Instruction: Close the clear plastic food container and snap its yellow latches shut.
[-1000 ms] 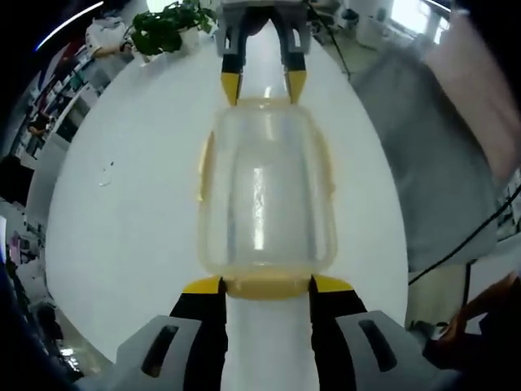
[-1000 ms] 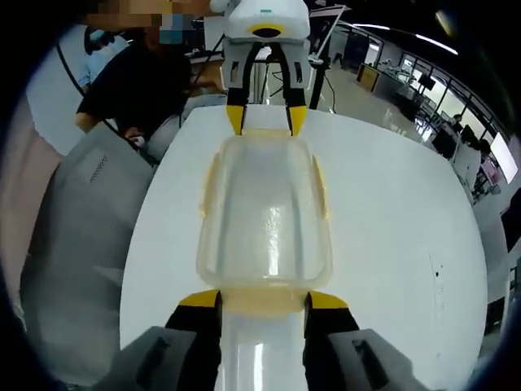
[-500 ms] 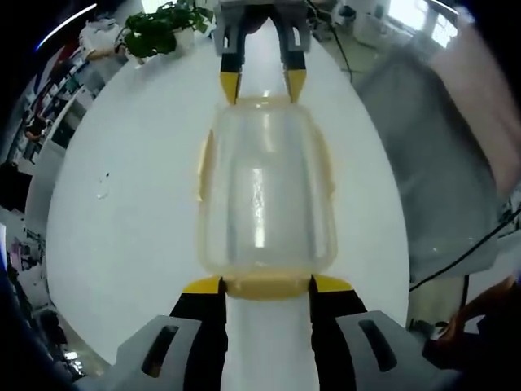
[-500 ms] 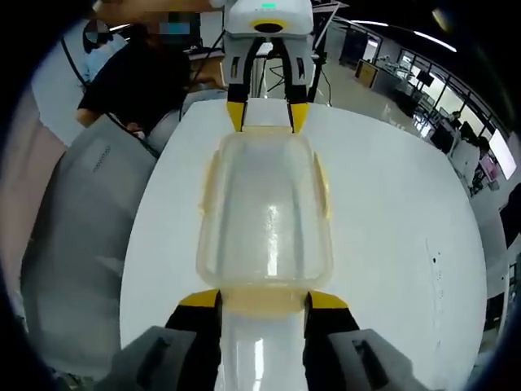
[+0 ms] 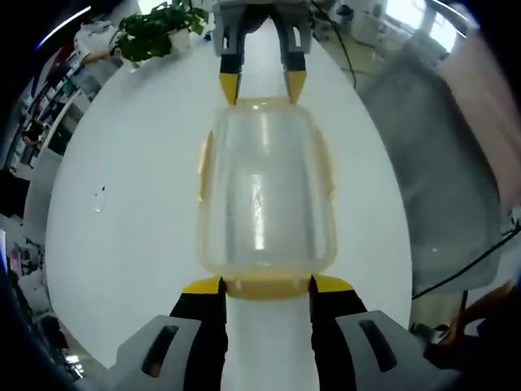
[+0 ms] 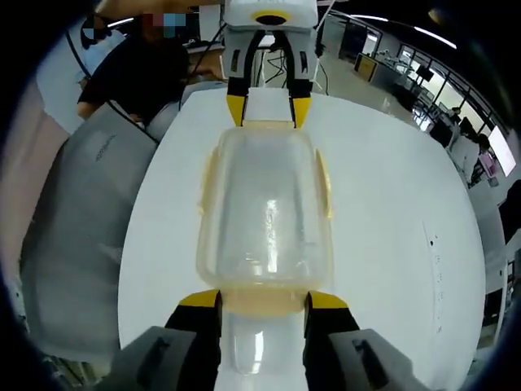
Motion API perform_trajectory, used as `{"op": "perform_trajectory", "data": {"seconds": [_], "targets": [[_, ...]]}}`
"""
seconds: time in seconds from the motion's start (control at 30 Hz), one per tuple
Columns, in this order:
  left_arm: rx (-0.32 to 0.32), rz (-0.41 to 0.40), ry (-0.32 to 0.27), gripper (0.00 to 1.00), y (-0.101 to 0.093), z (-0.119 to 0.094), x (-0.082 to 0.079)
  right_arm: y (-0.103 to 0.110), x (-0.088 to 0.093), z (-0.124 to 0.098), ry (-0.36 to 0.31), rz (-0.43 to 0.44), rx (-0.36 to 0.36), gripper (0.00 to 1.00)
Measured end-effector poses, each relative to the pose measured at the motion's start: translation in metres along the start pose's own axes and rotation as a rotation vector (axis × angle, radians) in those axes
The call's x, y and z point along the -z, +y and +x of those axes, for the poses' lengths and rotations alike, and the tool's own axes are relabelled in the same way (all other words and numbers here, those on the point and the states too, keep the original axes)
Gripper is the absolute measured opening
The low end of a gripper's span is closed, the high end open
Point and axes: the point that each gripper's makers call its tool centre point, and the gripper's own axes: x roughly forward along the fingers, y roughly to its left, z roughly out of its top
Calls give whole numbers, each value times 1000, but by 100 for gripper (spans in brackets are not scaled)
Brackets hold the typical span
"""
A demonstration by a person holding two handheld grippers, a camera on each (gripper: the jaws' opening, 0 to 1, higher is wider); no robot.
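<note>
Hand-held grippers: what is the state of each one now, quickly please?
Left hand-held gripper: shut on the yellow end latch of the container.
Right hand-held gripper: shut on the opposite end latch.

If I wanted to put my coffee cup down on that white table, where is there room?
The white table is bare on both long sides of the clear container. The widest patch in the left gripper view runs toward the potted plant. The container's two short ends are crowded by the left gripper and right gripper.

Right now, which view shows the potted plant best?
The left gripper view: the potted plant sits at the far table edge, leaves clearly visible. The right gripper view looks the opposite way, toward a seated person.
</note>
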Motion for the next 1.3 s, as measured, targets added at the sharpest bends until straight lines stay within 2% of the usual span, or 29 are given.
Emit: {"op": "perform_trajectory", "data": {"seconds": [0.53,1.3], "targets": [[7,15,-21,37,3,10,-25,1,26,-10,33,20,-4,37],[8,-6,-41,37,7,28,-54,-5,58,-21,70,7,-8,37]]}}
